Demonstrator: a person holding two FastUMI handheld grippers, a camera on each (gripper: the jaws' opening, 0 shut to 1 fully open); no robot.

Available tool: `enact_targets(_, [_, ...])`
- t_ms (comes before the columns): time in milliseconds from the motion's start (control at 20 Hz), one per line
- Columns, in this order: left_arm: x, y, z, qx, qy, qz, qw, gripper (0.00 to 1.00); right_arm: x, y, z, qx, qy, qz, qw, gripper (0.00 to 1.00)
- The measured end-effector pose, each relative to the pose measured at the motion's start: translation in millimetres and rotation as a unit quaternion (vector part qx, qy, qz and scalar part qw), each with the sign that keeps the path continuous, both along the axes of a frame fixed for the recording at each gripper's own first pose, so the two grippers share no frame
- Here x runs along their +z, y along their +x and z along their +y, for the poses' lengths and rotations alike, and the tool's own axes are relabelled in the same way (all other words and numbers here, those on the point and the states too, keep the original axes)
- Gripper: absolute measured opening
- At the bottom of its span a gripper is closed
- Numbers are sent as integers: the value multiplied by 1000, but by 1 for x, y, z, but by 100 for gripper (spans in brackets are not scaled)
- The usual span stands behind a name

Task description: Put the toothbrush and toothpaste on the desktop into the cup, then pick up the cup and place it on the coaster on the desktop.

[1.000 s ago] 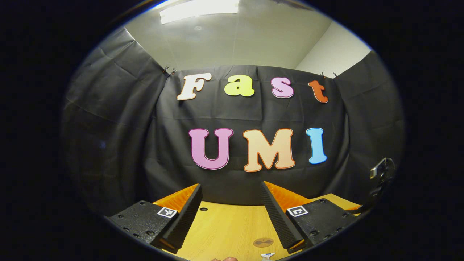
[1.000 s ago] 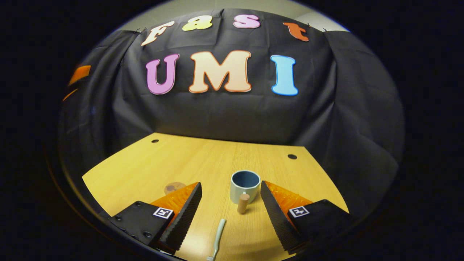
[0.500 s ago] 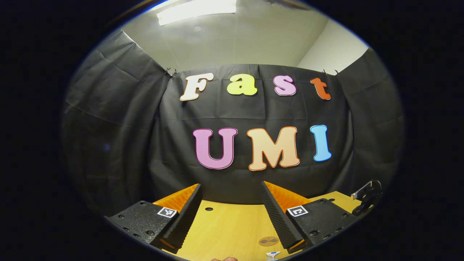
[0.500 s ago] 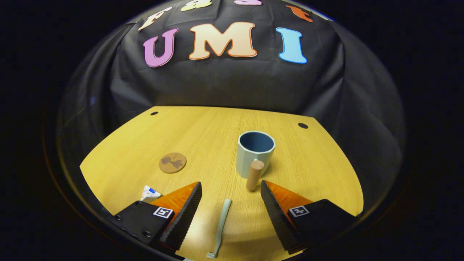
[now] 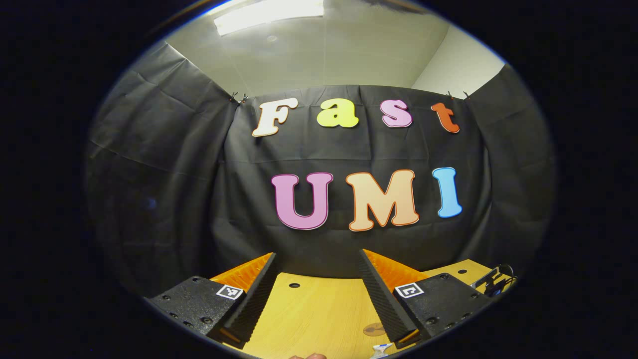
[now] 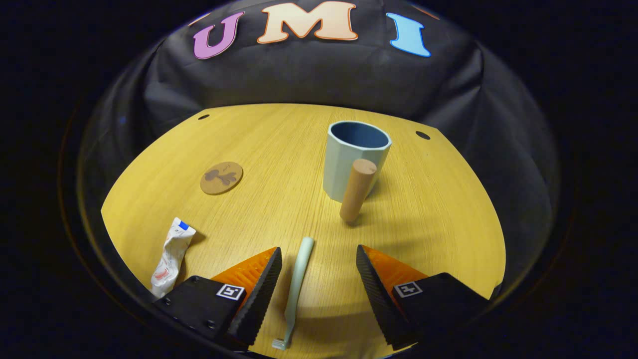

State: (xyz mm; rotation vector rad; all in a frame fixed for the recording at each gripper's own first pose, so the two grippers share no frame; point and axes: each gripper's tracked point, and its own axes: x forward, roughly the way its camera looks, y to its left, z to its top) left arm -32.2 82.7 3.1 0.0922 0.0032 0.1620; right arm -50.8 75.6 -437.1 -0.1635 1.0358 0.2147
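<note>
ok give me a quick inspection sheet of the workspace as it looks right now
surface: wooden desktop, bare wood between the items
cup: upright, open top, nothing seen inside; wooden handle faces the right tool
toothbrush: flat on the desktop, lying between the right tool's open fingers
toothpaste: crumpled tube lying near the left edge
coaster: round, bare, left of the cup
clutter: nothing seen
left tool: open, holding nothing, aimed at the booth wall
right tool: open, low over the toothbrush
cables: nothing seen
surroundings: black cloth wall, ceiling light
</note>
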Motion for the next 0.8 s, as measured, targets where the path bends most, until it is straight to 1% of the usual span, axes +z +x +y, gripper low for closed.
enact_targets(100, [-2,0,1,2,-1,4,1000,95,-5,-5,-1,7,-11,18,1000,88])
enact_targets(150, [-3,1,2,3,-1,5,1000,94,-9,-7,1,13,-10,27,999,87])
enact_targets(250, [-6,0,2,4,-3,7,1000,94,-14,-11,4,19,-15,44,999,78])
enact_targets(350, [-8,0,3,5,-3,11,1000,94,-14,-11,6,20,-14,58,998,75])
enact_targets(400, [-10,0,3,5,-5,12,1000,94,-14,-12,7,20,-14,65,998,70])
enact_targets(450, [-11,0,3,5,-7,14,1000,94,-15,-13,7,19,-16,76,997,70])
enact_targets(550, [-13,0,4,6,-9,17,1000,94,-16,-16,10,17,-11,100,995,64])
enact_targets(600, [-13,1,4,6,-10,18,1000,94,-17,-17,12,16,-10,110,994,58])
enact_targets(700, [-17,2,3,5,-11,21,1000,94,-17,-17,14,15,-1,127,992,50])
enact_targets(750, [-18,3,2,4,-12,24,1000,94,-18,-16,12,11,-2,132,991,51])
enact_targets(800, [-21,3,1,3,-13,27,1000,94,-20,-16,10,11,-3,138,990,43])
